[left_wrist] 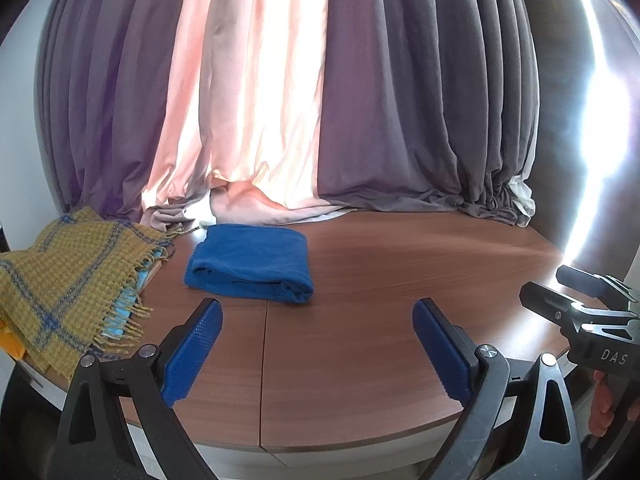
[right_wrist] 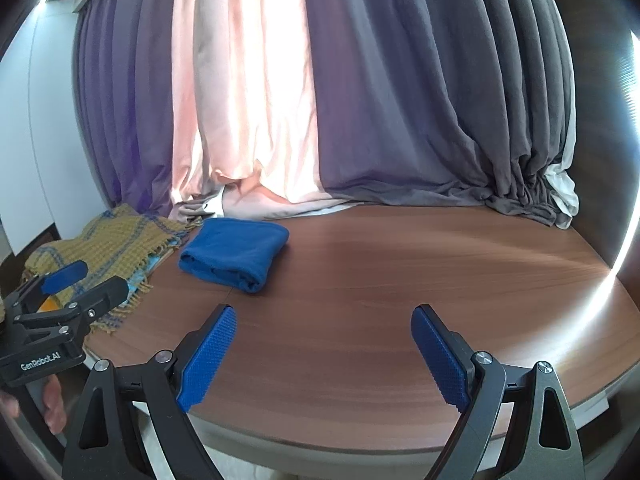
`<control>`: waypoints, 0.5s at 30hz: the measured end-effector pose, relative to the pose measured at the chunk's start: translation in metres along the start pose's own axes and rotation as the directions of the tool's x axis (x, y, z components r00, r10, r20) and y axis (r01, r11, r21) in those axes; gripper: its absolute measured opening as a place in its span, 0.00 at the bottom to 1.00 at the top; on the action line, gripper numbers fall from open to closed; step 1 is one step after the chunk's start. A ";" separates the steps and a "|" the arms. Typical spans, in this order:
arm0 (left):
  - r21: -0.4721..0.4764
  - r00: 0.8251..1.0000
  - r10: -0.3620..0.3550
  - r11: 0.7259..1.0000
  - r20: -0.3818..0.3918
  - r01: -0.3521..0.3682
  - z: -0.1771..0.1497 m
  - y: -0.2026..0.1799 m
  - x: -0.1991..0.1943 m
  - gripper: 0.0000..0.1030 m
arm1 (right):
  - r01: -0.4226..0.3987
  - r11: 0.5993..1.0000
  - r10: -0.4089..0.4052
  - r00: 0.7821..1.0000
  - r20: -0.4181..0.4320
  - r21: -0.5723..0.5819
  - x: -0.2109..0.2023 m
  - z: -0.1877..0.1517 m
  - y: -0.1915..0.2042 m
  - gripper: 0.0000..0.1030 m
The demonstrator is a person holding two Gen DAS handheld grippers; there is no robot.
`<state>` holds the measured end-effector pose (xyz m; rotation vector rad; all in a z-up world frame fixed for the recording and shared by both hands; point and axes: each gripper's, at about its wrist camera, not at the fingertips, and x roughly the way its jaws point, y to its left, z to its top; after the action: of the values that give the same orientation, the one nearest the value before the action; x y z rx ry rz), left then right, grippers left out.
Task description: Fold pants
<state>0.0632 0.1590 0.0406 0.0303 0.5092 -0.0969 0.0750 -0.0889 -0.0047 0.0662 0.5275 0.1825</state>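
The blue pants lie folded into a compact rectangle on the brown wooden table, towards its back left; they also show in the right wrist view. My left gripper is open and empty, held over the table's front edge, short of the pants. My right gripper is open and empty, to the right of the pants and nearer the front edge. Each gripper shows in the other's view: the right one at the far right, the left one at the far left.
A yellow and blue checked scarf with fringes lies at the table's left, over a light blue cloth. Purple, pink and grey curtains hang behind the table and bunch on its back edge. A seam runs down the tabletop.
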 end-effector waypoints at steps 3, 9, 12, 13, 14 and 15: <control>-0.009 1.000 0.000 1.000 0.004 0.000 -0.003 -0.003 -0.006 0.95 | -0.003 1.000 0.003 1.000 0.009 -0.006 -0.009 -0.003 -0.002 0.87; -0.016 1.000 0.009 1.000 0.013 -0.009 -0.005 -0.009 -0.017 0.95 | -0.008 1.000 0.009 0.999 0.034 -0.020 -0.027 -0.005 -0.006 0.87; -0.013 1.000 0.011 1.000 0.018 -0.011 -0.006 -0.013 -0.021 0.95 | -0.009 1.000 0.010 0.999 0.038 -0.022 -0.031 -0.006 -0.008 0.87; -0.012 1.000 0.012 1.000 0.020 -0.012 -0.007 -0.014 -0.023 0.95 | -0.010 1.000 0.011 0.999 0.040 -0.022 -0.033 -0.006 -0.009 0.87; -0.012 1.000 0.011 1.000 0.021 -0.011 -0.007 -0.015 -0.023 0.96 | -0.010 1.000 0.011 0.999 0.042 -0.024 -0.034 -0.007 -0.009 0.87; -0.012 1.000 0.010 1.000 0.023 -0.010 -0.007 -0.016 -0.025 0.97 | -0.010 1.000 0.011 0.999 0.043 -0.025 -0.035 -0.007 -0.010 0.87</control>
<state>0.0368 0.1456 0.0462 0.0202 0.4862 -0.0841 0.0429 -0.1056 0.0055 0.0491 0.4815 0.1972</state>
